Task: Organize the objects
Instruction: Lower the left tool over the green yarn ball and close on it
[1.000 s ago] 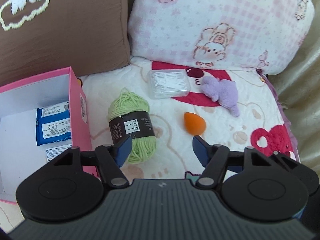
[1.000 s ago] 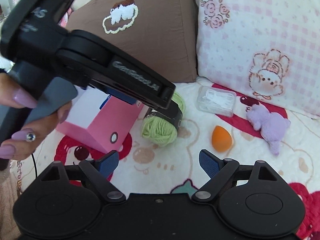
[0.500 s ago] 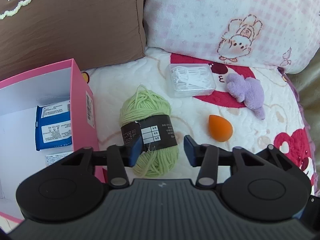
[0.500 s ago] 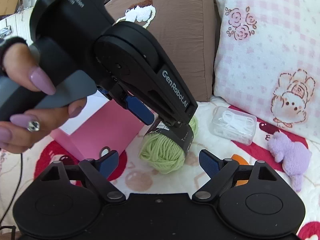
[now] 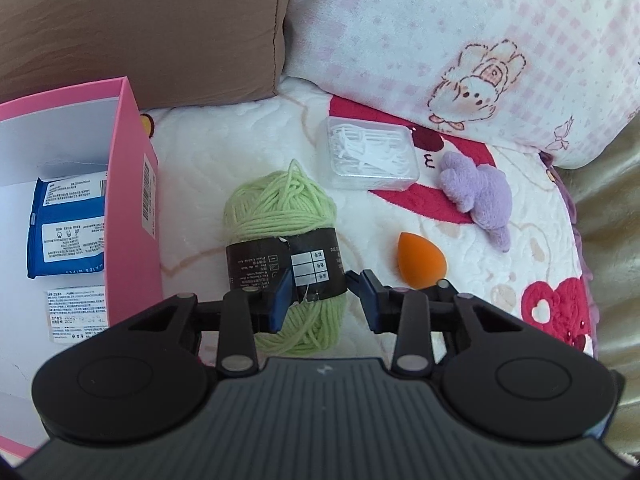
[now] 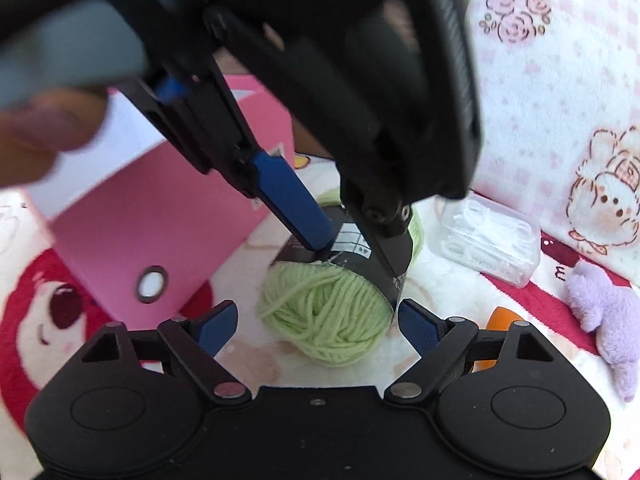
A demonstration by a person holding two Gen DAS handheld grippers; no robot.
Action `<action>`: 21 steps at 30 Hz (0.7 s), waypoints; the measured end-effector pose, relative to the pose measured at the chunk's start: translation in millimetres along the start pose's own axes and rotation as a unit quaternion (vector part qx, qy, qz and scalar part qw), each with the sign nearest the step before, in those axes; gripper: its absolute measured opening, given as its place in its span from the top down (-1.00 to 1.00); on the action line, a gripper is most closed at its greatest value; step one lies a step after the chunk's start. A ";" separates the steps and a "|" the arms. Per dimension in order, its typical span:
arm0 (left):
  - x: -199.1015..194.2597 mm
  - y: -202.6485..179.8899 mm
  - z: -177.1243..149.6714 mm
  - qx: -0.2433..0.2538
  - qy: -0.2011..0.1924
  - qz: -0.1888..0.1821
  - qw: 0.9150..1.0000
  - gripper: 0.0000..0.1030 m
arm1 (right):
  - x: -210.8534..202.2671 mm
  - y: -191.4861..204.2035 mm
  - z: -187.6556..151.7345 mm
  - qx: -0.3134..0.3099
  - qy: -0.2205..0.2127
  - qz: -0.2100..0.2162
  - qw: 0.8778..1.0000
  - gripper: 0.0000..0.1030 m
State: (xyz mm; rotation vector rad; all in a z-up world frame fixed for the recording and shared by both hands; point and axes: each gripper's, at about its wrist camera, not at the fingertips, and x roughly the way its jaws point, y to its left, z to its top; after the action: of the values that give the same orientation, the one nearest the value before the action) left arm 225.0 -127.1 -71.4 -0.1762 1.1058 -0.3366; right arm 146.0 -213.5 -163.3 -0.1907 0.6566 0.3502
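Green yarn skein (image 5: 282, 216) at frame centre, flat on blanket (image 5: 224, 160), long axis bottom-to-top. Left gripper (image 5: 322, 300) just closing, pinching its black label band. Right gripper (image 6: 318, 320) spread wide, empty.

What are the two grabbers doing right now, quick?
Left gripper: jaws just closing around the yarn; a firm pinch cannot be told.
Right gripper: open, holding nothing.

Left gripper narrowed, right gripper wide
The left gripper (image 5: 322, 300) points steeply downward, its jaws having just been closing, blue pads (image 6: 294, 206) now close together; the right gripper (image 6: 318, 322) sits lower behind it, jaws spread apart, nothing gripped
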 end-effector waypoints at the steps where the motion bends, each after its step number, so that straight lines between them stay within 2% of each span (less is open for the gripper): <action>1: 0.0 -0.5 0.3 -0.001 0.001 0.001 1.000 0.30 | 1.6 -1.2 -0.2 0.002 0.001 0.000 1.000 -0.63; 4: -1.8 -2.4 1.0 0.010 0.010 -0.004 1.000 0.40 | 1.3 -7.0 -0.8 0.017 -0.004 0.005 1.000 -0.48; 7: -1.0 0.2 2.6 -0.002 0.027 -0.014 1.000 0.45 | 2.1 -13.5 1.0 0.032 -0.008 0.009 0.999 -0.38; 12: -0.6 -4.3 -0.1 0.004 0.014 -0.008 1.000 0.49 | -2.6 -19.0 1.4 0.040 -0.014 0.007 0.999 -0.15; 15: -5.3 -11.4 -5.3 0.019 0.006 -0.009 1.000 0.49 | -10.5 -23.7 -0.5 0.057 -0.015 0.010 0.998 -0.07; 19: -11.7 -21.3 -9.1 0.033 0.022 -0.016 0.999 0.48 | -23.6 -29.7 -3.8 0.081 -0.010 0.016 0.997 -0.06; 21: -19.8 -25.3 -9.9 0.040 0.016 -0.018 0.999 0.43 | -32.8 -31.0 -6.5 0.084 -0.008 0.016 0.996 -0.06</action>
State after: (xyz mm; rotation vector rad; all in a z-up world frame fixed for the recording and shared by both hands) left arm 203.7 -143.5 -51.4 -0.1199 1.1190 -0.4170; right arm 129.9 -252.4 -145.9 -0.0169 0.6710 0.3242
